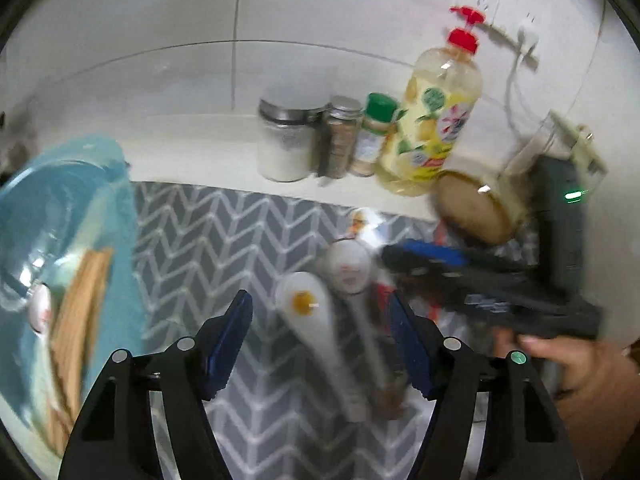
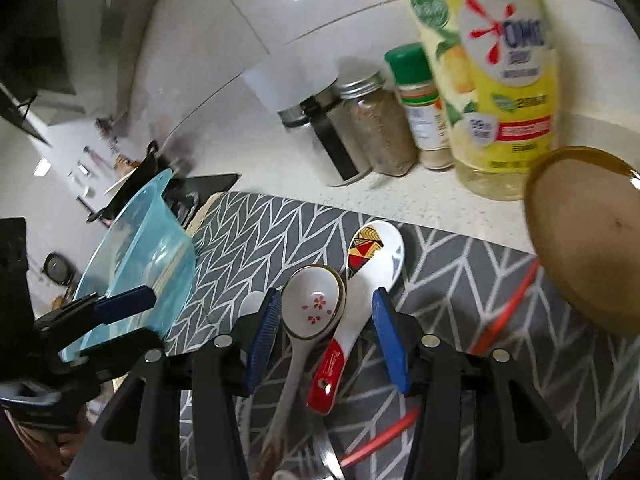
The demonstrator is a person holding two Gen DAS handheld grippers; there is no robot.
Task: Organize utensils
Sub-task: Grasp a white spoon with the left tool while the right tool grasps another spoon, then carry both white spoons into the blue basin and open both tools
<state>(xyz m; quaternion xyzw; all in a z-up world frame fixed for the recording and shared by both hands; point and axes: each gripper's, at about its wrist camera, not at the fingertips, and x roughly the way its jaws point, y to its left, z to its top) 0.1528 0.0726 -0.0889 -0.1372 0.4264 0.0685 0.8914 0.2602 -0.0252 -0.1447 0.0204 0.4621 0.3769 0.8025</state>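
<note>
Several ceramic spoons lie on a grey chevron mat (image 2: 248, 232). My left gripper (image 1: 320, 320) hovers open over a white spoon with a yellow spot (image 1: 304, 304); its pads do not touch it. Beside that spoon lies a red-flowered spoon (image 1: 348, 268). My right gripper (image 2: 326, 312) is open around the flowered spoon (image 2: 314, 308) and a red-handled patterned spoon (image 2: 372, 256), with gaps at both pads. A teal tray (image 1: 80, 208) on the left holds wooden chopsticks (image 1: 80, 312) and a spoon. Red chopsticks (image 2: 504, 312) lie on the right of the mat.
A brown bowl (image 2: 588, 240) stands at the mat's right end. Behind the mat, along the tiled wall, are a steel-lidded jar (image 1: 284, 140), two spice jars (image 2: 380, 128) and a yellow soap bottle (image 2: 500, 72). A hand (image 1: 580, 368) holds the right gripper.
</note>
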